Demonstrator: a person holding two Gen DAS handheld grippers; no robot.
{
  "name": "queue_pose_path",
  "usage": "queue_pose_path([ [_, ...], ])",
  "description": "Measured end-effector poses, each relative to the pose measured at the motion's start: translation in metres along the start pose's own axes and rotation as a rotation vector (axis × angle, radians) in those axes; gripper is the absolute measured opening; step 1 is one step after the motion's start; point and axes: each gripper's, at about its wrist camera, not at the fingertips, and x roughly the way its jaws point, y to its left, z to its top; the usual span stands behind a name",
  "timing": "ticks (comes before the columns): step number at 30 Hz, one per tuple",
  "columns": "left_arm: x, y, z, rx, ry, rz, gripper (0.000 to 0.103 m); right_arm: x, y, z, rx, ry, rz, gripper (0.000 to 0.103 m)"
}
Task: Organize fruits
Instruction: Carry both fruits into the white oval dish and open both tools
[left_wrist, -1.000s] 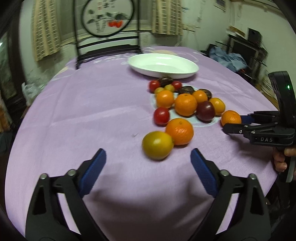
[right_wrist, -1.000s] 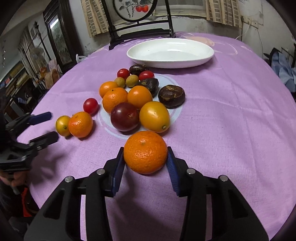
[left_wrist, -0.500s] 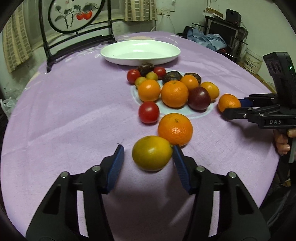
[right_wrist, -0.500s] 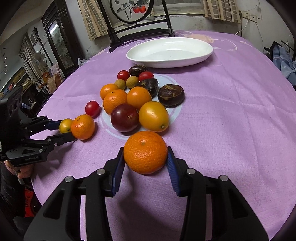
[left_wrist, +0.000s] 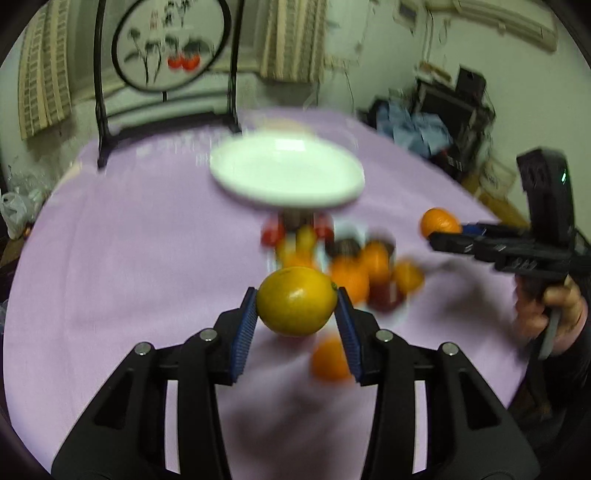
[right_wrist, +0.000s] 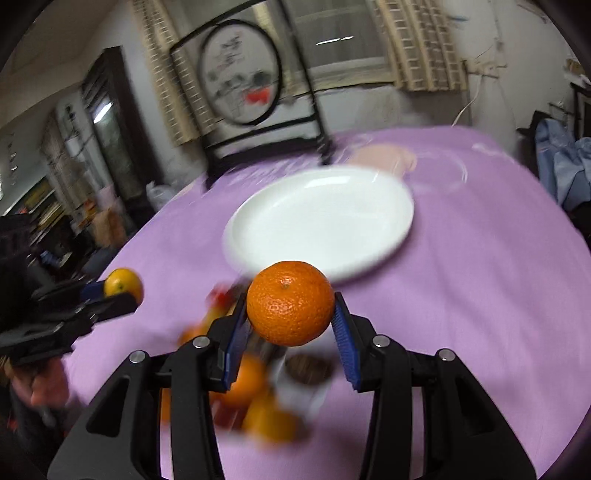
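Left wrist view: a yellow fruit (left_wrist: 296, 302) is shown at centre frame between the blue pads (left_wrist: 246, 334) of the left gripper (left_wrist: 297, 310). The jaws are closing, and both pads are seen pressed against the fruit's sides, so that it is gripped clear of the purple cloth (left_wrist: 122, 251). A white dish (left_wrist: 286, 177) is seen just above centre. Below the dish, the remaining fruits (left_wrist: 343, 266) are rendered as a blurred cluster of red, orange and dark shapes; single kinds cannot be told. One blurred orange (left_wrist: 330, 360) is seen below the held fruit. At the right edge, the right gripper (left_wrist: 448, 230) is shown side-on with a mandarin (left_wrist: 439, 222) at its tip and a hand (left_wrist: 546, 310) on its handle.

Right wrist view: the mandarin (right_wrist: 290, 302) is shown at centre frame, clamped between the right gripper's (right_wrist: 291, 321) pads (right_wrist: 341, 339) and overlapping the lower rim of the dish (right_wrist: 321, 221). The blurred cluster (right_wrist: 255, 387) is seen below it. At the left edge, the left gripper (right_wrist: 110, 295) is shown with the yellow fruit (right_wrist: 123, 284) at its tip. A chair back (right_wrist: 255, 92) with a round painted panel is seen beyond the table.
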Motion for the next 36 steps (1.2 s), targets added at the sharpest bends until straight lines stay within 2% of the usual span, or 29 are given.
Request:
queue_pose_path([
  [4, 0.047, 0.002, 0.058, -0.053, -0.012, 0.039, 0.043, 0.063, -0.019, 0.035, 0.023, 0.051, -0.059, 0.044],
  [8, 0.114, 0.005, 0.101, -0.067, 0.077, 0.106, 0.043, 0.093, -0.027, 0.045, 0.003, 0.092, -0.091, 0.044],
  [13, 0.164, 0.008, 0.117, -0.048, 0.169, 0.155, 0.043, 0.117, -0.034, 0.046, -0.008, 0.158, -0.097, 0.044],
  [19, 0.198, 0.019, 0.117, -0.057, 0.241, 0.174, 0.043, 0.127, -0.032, 0.046, -0.035, 0.194, -0.095, 0.045],
  [21, 0.205, 0.020, 0.116, -0.063, 0.252, 0.175, 0.043, 0.124, -0.029, 0.046, -0.046, 0.191, -0.105, 0.052],
  [23, 0.205, 0.019, 0.115, -0.059, 0.246, 0.190, 0.044, 0.111, -0.027, 0.048, -0.041, 0.170, -0.104, 0.057],
  [24, 0.202, 0.019, 0.115, -0.063, 0.240, 0.200, 0.051, 0.103, -0.026, 0.049, -0.035, 0.156, -0.093, 0.061],
  [25, 0.197, 0.018, 0.115, -0.067, 0.227, 0.221, 0.062, 0.091, -0.024, 0.050, -0.026, 0.128, -0.081, 0.064],
  [28, 0.162, 0.018, 0.116, -0.084, 0.145, 0.256, 0.085, 0.058, -0.016, 0.044, -0.034, 0.067, -0.063, 0.066],
  [31, 0.108, 0.020, 0.098, -0.116, 0.076, 0.259, 0.095, 0.028, -0.009, 0.020, -0.035, 0.054, -0.010, 0.066],
  [33, 0.082, 0.021, 0.079, -0.138, 0.077, 0.283, 0.098, 0.011, -0.008, -0.002, -0.009, 0.062, 0.018, 0.066],
  [36, 0.047, 0.021, 0.041, -0.151, 0.074, 0.315, 0.098, -0.008, -0.007, -0.036, 0.032, 0.075, 0.054, 0.066],
])
